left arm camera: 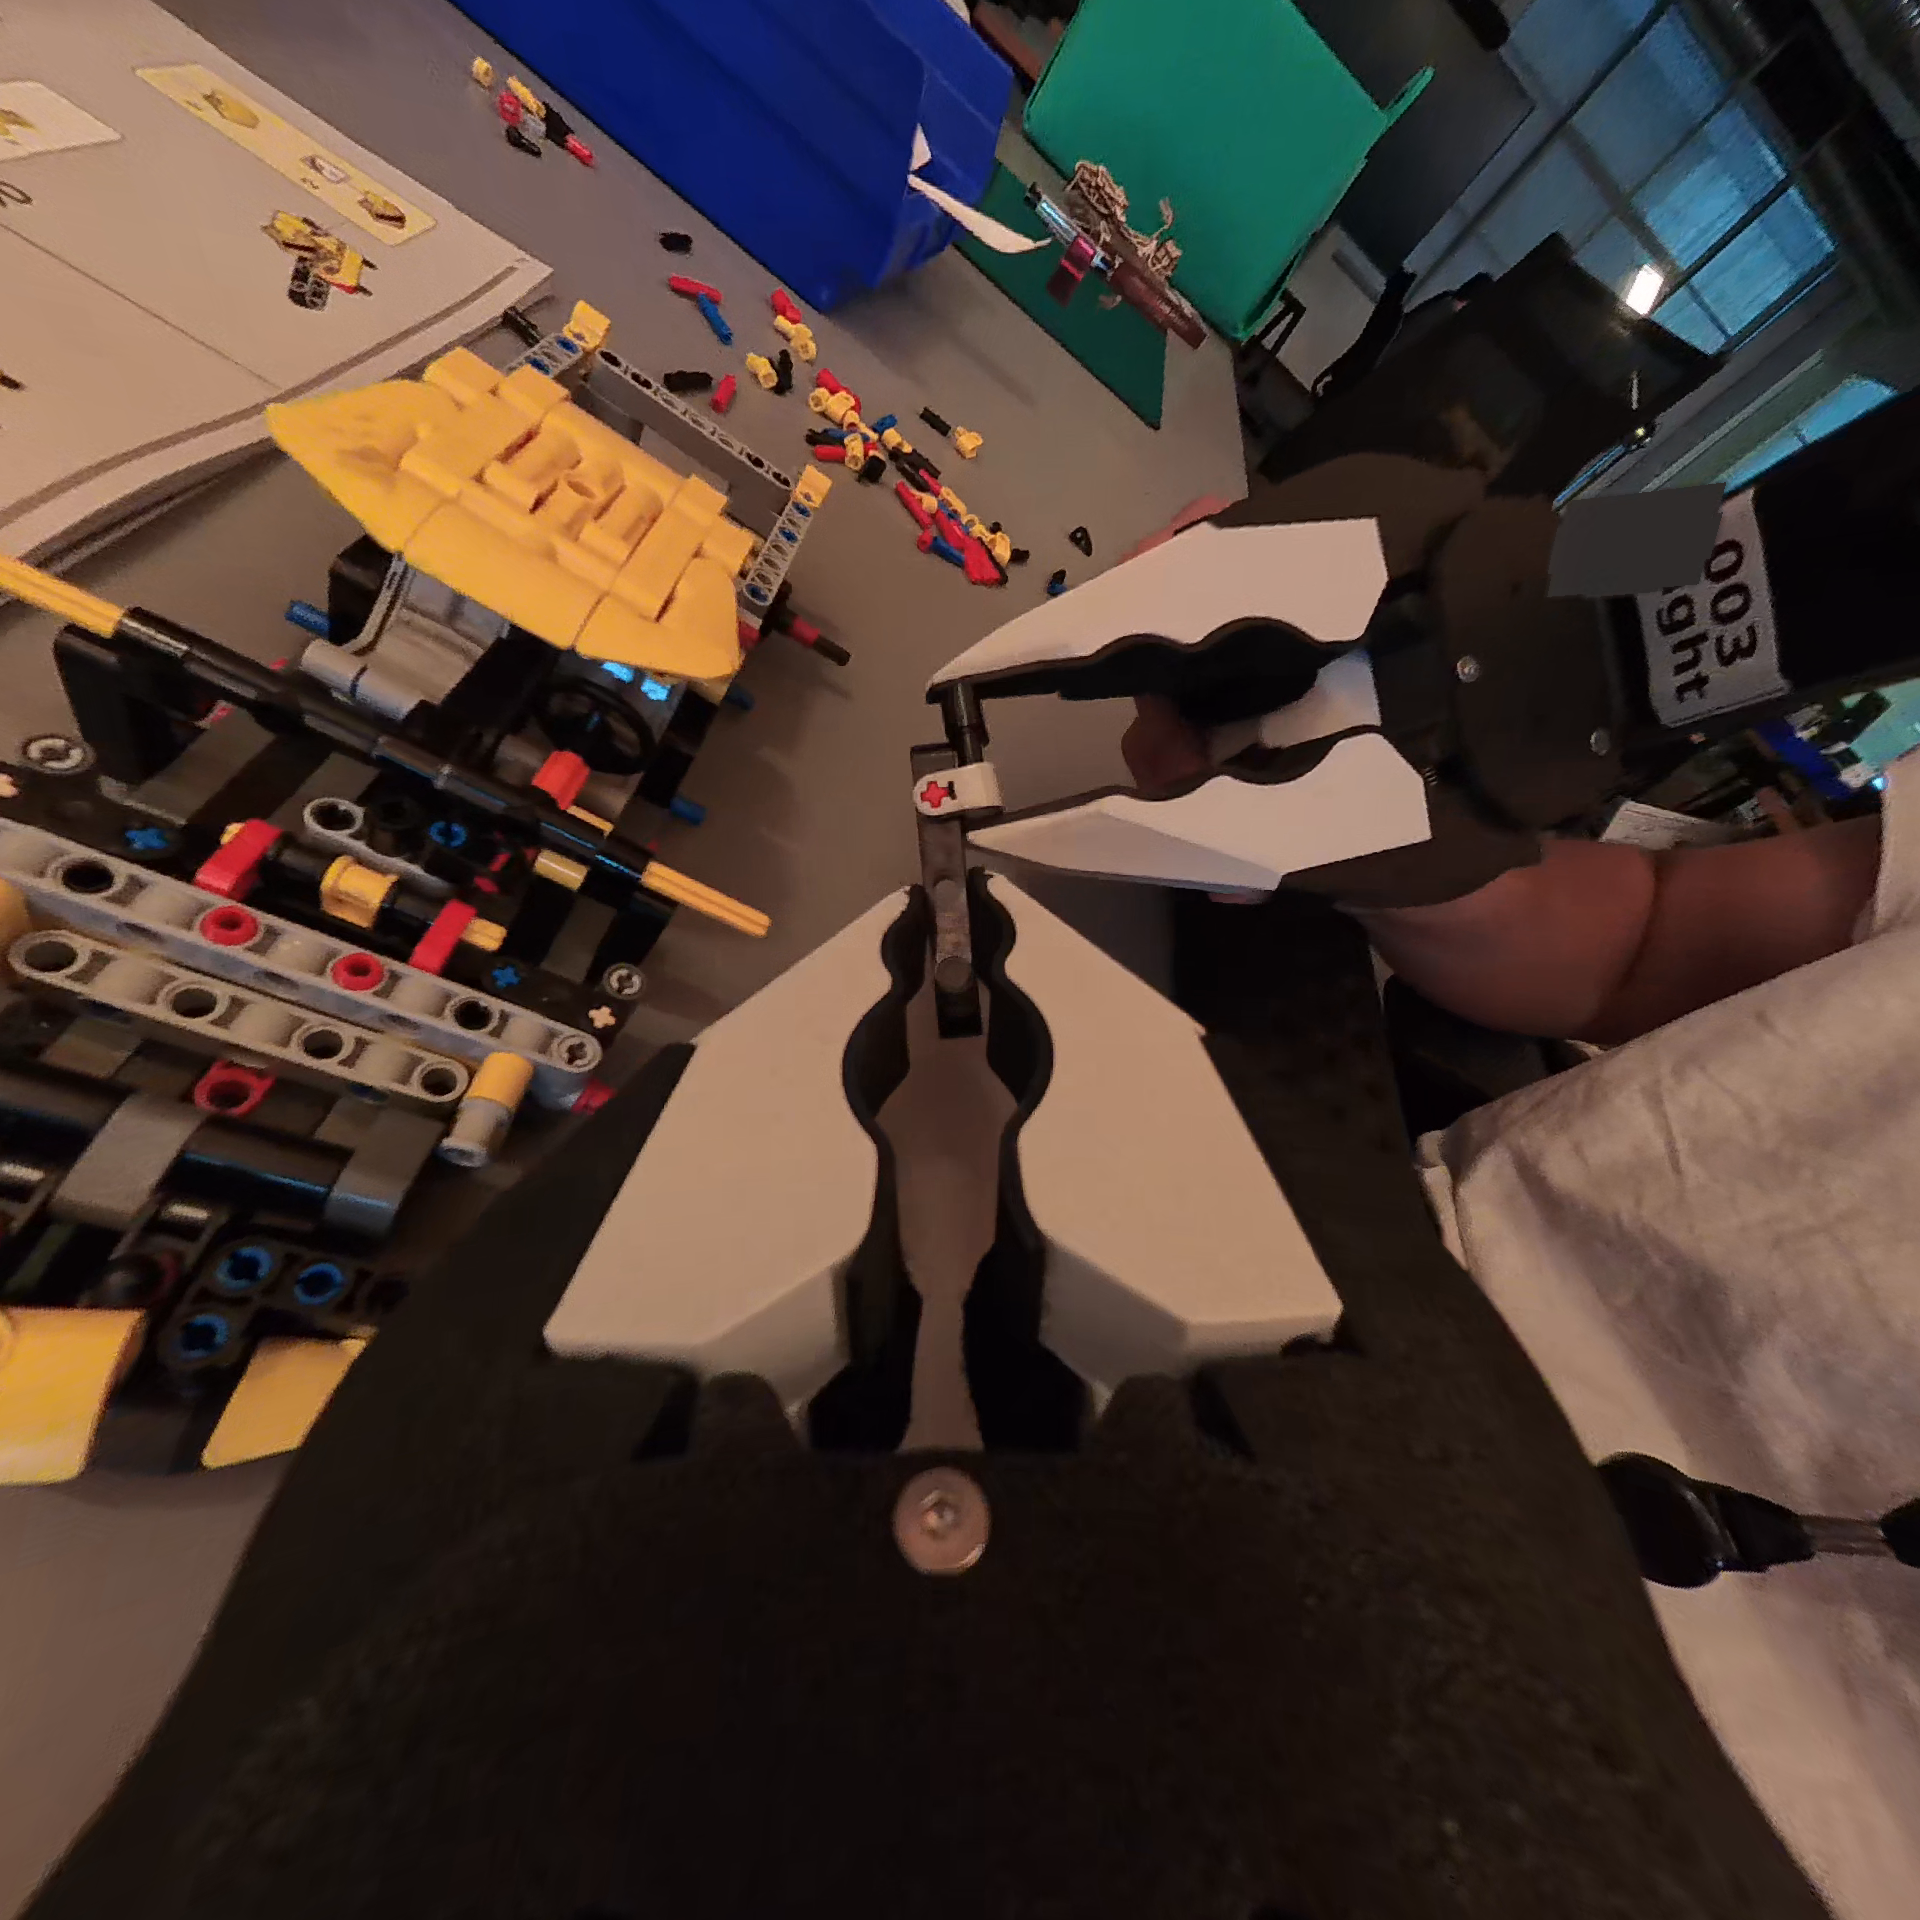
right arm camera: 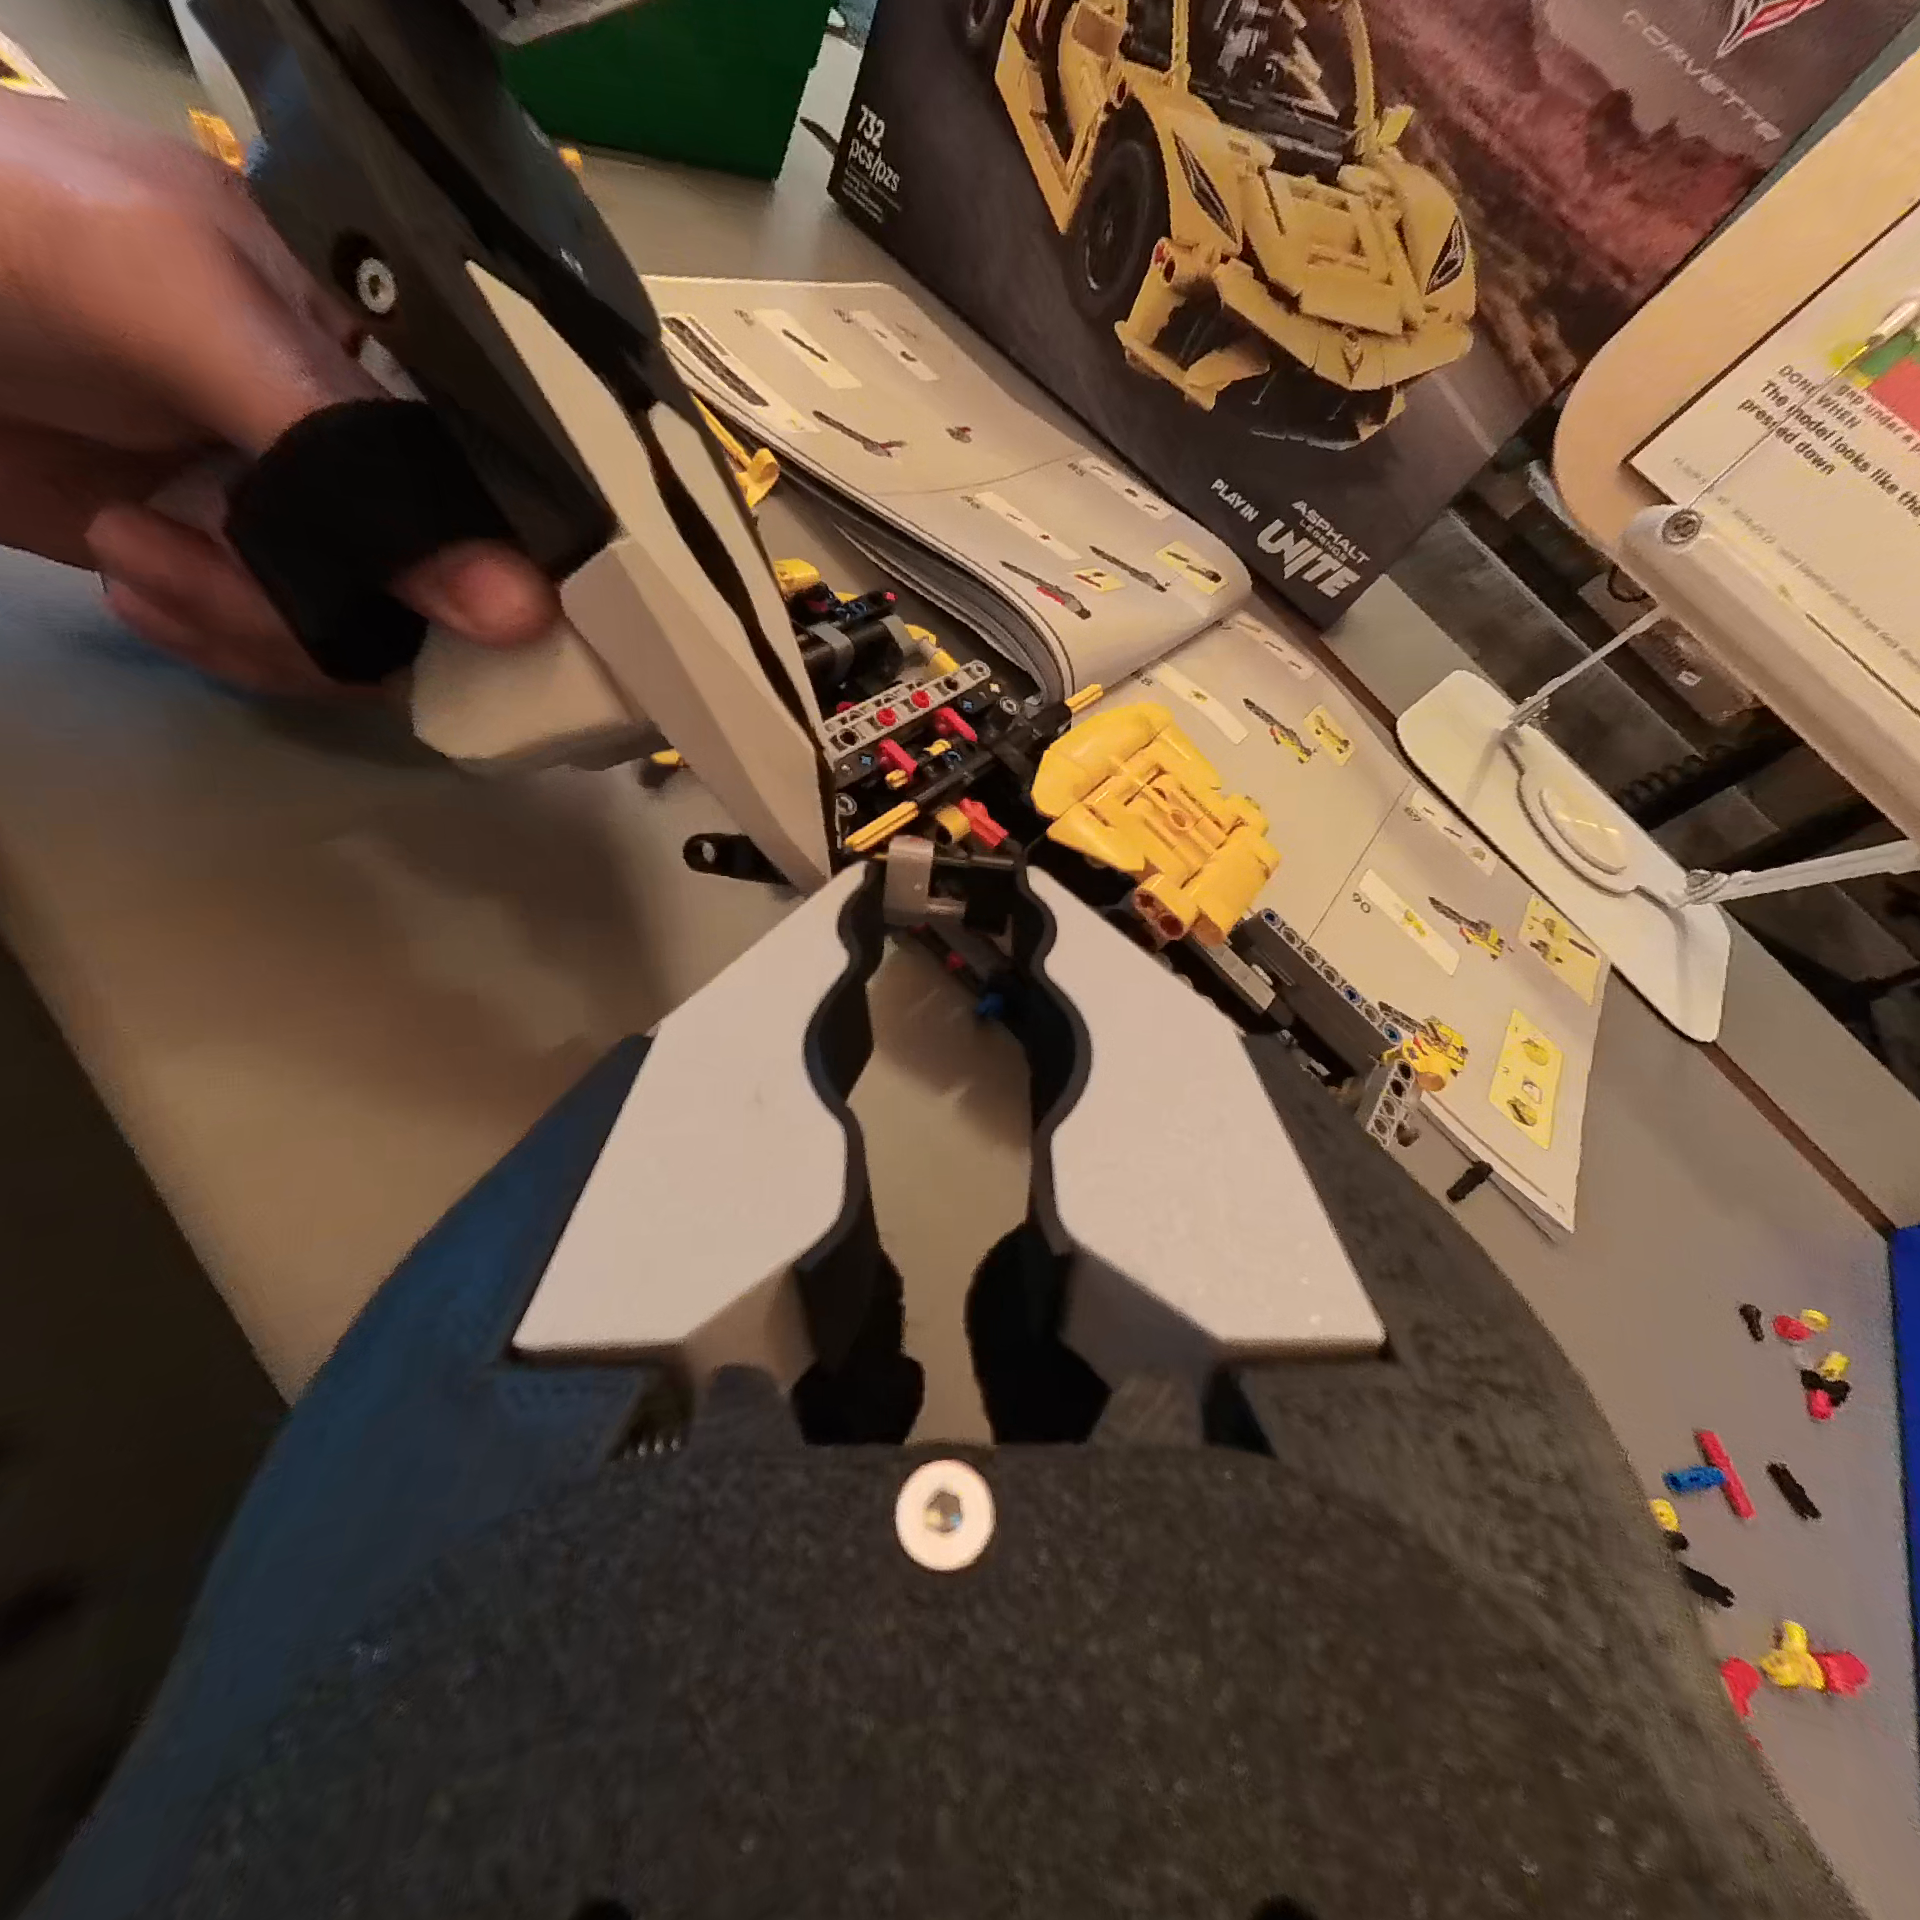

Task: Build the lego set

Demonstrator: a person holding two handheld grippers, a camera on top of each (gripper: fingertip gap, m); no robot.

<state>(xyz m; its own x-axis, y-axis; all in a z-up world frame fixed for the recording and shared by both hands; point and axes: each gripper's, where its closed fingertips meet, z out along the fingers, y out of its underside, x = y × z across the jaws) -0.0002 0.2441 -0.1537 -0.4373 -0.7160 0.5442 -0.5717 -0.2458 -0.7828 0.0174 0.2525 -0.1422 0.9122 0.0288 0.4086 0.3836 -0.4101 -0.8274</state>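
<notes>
Left hand-held gripper [left arm camera: 948, 914] clamps a black beam [left arm camera: 943, 883]; the right hand-held gripper [left arm camera: 961, 758], reaching in from the frame's right, pinches its white connector [left arm camera: 961, 792] — only the right wrist view shows the set's box [right arm camera: 1299, 260].

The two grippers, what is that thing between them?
In the left wrist view, a small dark lego piece with a white connector bridges the left gripper and the right gripper; both pinch it.

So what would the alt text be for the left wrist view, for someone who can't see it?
The left hand-held gripper pinches a small dark grey Lego beam, while the right hand-held gripper grips a white connector with a red cross hole at the beam's top. Left of them, a half-built black and yellow Lego car sits on a grey table strewn with small loose pieces.
</notes>
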